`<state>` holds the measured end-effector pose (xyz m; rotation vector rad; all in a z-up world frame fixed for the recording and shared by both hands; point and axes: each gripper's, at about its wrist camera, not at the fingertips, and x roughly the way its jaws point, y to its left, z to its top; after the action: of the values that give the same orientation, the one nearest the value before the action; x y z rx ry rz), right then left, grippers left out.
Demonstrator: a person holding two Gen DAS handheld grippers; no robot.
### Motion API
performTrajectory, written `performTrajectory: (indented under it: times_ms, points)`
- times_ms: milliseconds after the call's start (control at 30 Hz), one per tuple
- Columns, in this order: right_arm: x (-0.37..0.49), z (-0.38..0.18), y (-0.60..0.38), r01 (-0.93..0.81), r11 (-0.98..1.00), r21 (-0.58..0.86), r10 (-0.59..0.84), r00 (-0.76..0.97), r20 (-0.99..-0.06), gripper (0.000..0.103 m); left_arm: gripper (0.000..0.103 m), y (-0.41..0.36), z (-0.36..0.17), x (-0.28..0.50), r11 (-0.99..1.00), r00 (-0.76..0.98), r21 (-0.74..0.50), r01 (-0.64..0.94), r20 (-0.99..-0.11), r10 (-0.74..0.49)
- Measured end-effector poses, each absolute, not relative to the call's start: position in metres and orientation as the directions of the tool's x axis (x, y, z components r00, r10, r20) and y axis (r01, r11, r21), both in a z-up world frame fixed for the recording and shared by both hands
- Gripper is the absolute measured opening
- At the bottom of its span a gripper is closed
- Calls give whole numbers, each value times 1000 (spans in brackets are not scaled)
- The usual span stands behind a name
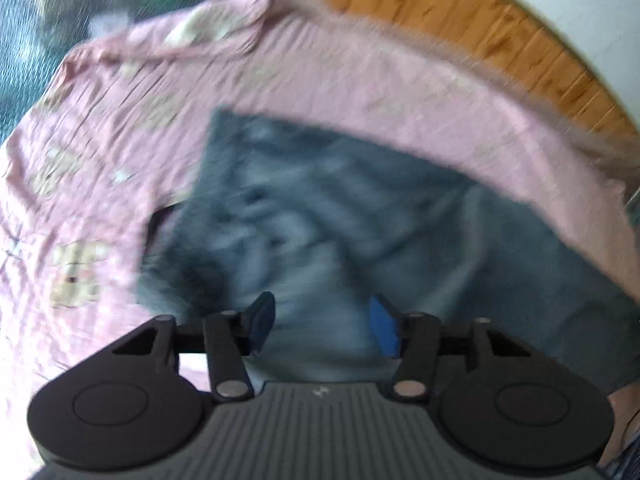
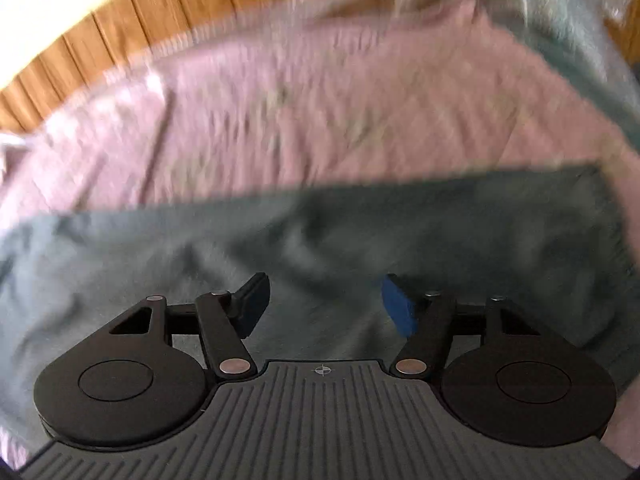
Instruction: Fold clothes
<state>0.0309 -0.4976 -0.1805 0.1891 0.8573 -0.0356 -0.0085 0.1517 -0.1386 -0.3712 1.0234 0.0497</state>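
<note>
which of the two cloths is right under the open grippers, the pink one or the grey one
The grey garment: it lies on the pink sheet, and both the left gripper and right gripper hang open over it. The pink sheet only surrounds it.

Both my wrist cameras look down along their jaws, close over the grey garment (image 1: 360,216) lying on the pink sheet (image 1: 100,128). Both views share that garment (image 2: 320,232), the sheet (image 2: 320,112) and the wooden panelling (image 1: 460,12) beyond.

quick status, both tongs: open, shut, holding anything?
Left tongs: open, holding nothing, above the grey garment.
Right tongs: open, holding nothing, also over the grey garment.
</note>
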Motion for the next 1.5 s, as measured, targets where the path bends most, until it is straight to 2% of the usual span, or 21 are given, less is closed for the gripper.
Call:
performTrajectory:
  times_ms: [133,200,267,333,367,467,567,633,667,767,800,900,1033,1067,1133,1167,1233,1300,1367,1433,1500]
  points:
    - [-1,-188,-579,238,964,116,-79,676,-733,68,58,60,-123,7,940,527,-311,-141,-827,-195]
    - [-9,-196,-609,238,961,143,-52,659,-750,61,58,9,-129,20,943,489,-312,-111,-844,-221]
    - [-18,-201,-636,234,957,173,-20,645,-764,59,58,-43,-134,30,941,448,-332,-71,-853,-267]
    - [-31,-186,-653,247,948,200,-26,687,-726,73,58,-95,-134,40,937,410,-350,3,-854,-320]
    - [-38,-179,-661,265,941,210,-46,716,-697,85,58,-121,-133,48,933,394,-358,46,-852,-346]
    - [-53,-187,-693,343,903,257,-73,713,-698,84,65,-200,-122,80,900,352,-385,203,-829,-434]
    - [-56,-213,-706,343,891,297,-6,664,-748,78,73,-279,-111,111,848,299,-403,344,-810,-505]
    - [-57,-217,-697,295,922,252,-9,666,-746,72,75,-333,-103,129,808,258,-406,426,-802,-539]
    - [-57,-215,-695,273,931,242,-6,673,-739,41,78,-358,-98,134,787,239,-409,461,-798,-554]
    - [-61,-206,-679,214,957,194,-6,686,-728,35,83,-428,-91,143,729,175,-421,539,-791,-586]
    - [-61,-204,-674,198,965,174,-10,688,-726,28,83,-449,-93,144,714,155,-421,559,-793,-589]
    - [-60,-192,-649,141,989,54,-64,718,-693,20,84,-509,-102,147,674,96,-410,614,-809,-580]
    - [-64,-170,-608,23,996,-90,-75,770,-634,16,84,-563,-136,143,672,46,-351,652,-866,-497]
    - [-67,-167,-598,-8,993,-121,-69,781,-620,16,79,-570,-144,141,684,57,-307,662,-889,-453]
    - [-71,-165,-580,-65,985,-157,-45,792,-608,16,30,-571,-155,139,706,85,-243,665,-915,-395]
    - [-72,-164,-572,-90,981,-169,-32,795,-606,16,14,-560,-153,138,716,94,-248,653,-911,-402]
    - [-76,-166,-565,-121,979,-162,-3,791,-611,17,13,-530,-146,138,738,116,-277,615,-894,-432]
    - [-84,-154,-569,-143,987,-79,70,808,-585,33,13,-476,-128,143,768,152,-347,538,-856,-494]
    - [-92,-135,-579,-161,985,65,170,828,-535,43,14,-417,-124,149,798,167,-414,438,-835,-525]
    - [-92,-122,-590,-159,958,238,261,828,-496,45,16,-370,-139,150,817,152,-462,344,-832,-534]
    - [-75,-133,-592,-146,929,340,315,793,-521,44,21,-351,-162,147,840,137,-454,297,-850,-508]
